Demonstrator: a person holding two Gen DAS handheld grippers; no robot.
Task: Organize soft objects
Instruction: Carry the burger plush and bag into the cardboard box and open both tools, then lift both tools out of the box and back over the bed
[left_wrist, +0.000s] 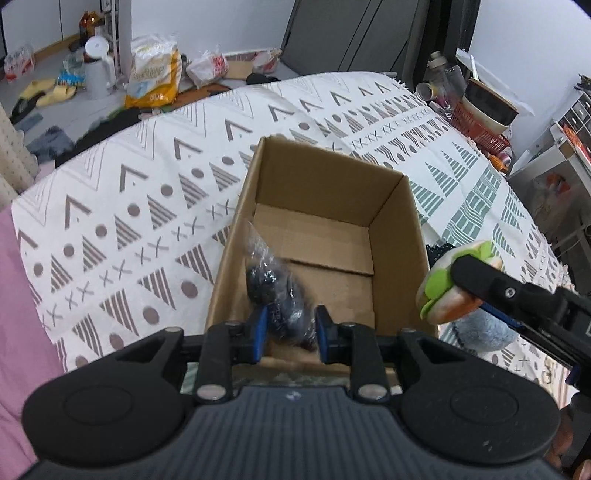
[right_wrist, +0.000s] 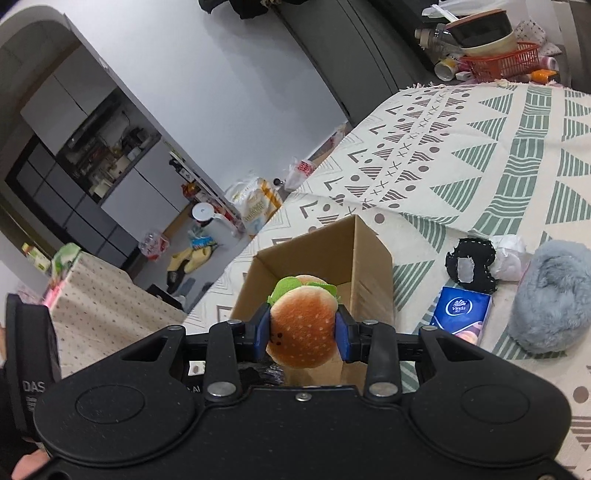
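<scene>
An open cardboard box (left_wrist: 391, 236) stands on the patterned cloth (left_wrist: 147, 177). My left gripper (left_wrist: 291, 325) reaches over the box's near edge. Its blue pads sit against both sides of a black item wrapped in a clear plastic bag (left_wrist: 280, 295), whose far end lies inside the box by the left wall. My right gripper (right_wrist: 303, 328) is shut on a plush hamburger (right_wrist: 301, 321) with green lettuce, held just above the near right side of the box (right_wrist: 369, 280). In the left wrist view the hamburger (left_wrist: 439, 291) hangs beside the box's right wall.
To the right of the box lie a blue tissue pack (right_wrist: 461, 314), a grey fluffy plush (right_wrist: 554, 295), a black fabric piece (right_wrist: 469, 266) and a white crumpled thing (right_wrist: 511, 251). A red basket (right_wrist: 502, 59) with bowls stands at the far edge. Bags and slippers litter the floor.
</scene>
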